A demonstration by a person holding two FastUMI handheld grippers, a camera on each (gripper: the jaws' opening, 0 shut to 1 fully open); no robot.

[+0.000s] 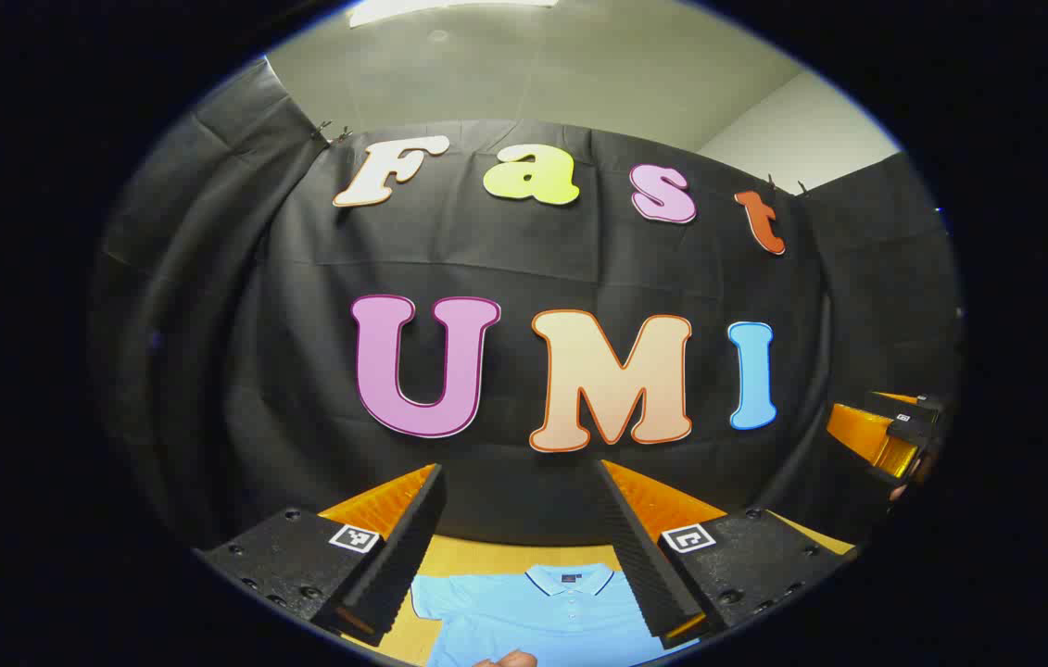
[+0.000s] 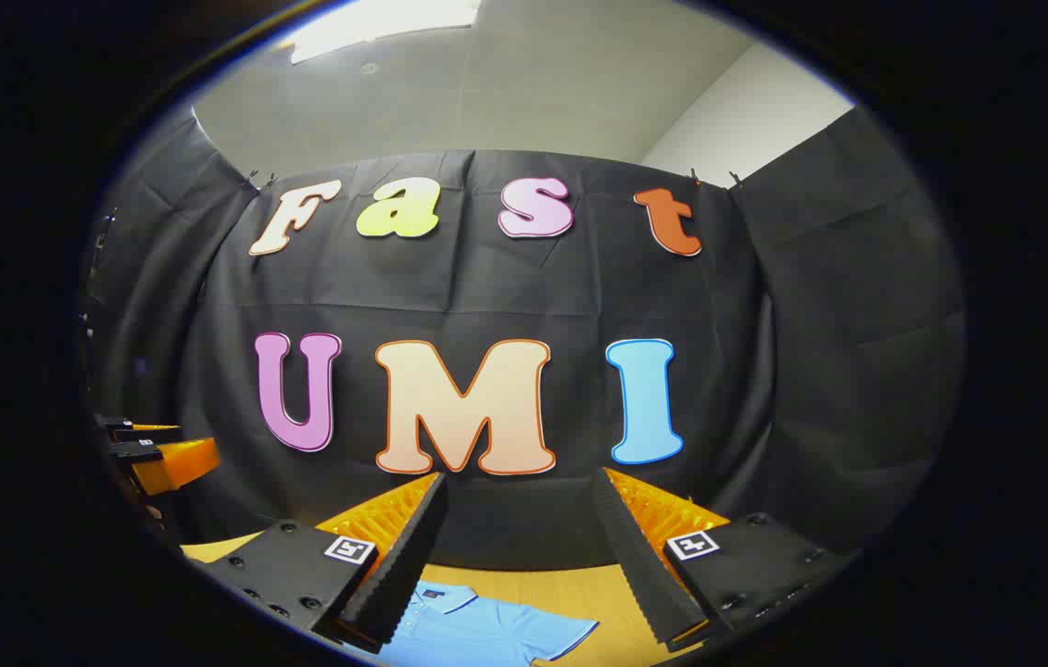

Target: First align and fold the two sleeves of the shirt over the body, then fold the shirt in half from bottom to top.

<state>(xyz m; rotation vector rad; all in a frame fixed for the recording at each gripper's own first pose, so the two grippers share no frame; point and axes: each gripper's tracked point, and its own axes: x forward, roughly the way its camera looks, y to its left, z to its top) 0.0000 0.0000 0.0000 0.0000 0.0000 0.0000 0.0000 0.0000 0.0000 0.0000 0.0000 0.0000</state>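
A light blue polo shirt (image 1: pixel 542 616) lies flat on the wooden table (image 1: pixel 477 556), collar toward the back wall. In the left gripper view my left gripper (image 1: pixel 519 482) hangs open above its collar, nothing between the fingers. The right gripper view has the shirt (image 2: pixel 486 630) low in frame, one short sleeve (image 2: pixel 565 632) spread to the right. My right gripper (image 2: pixel 519 486) is open too, held above the table and apart from the cloth. Each view catches the other gripper at its edge: the right gripper (image 1: pixel 890 435) far right, the left gripper (image 2: pixel 153 454) far left.
The black cloth wall (image 1: pixel 524 259) closes off the back of the table close behind the shirt. Bare wood (image 2: pixel 598 584) lies between the collar and the wall. A fingertip (image 1: pixel 510 659) shows at the bottom edge of the left gripper view.
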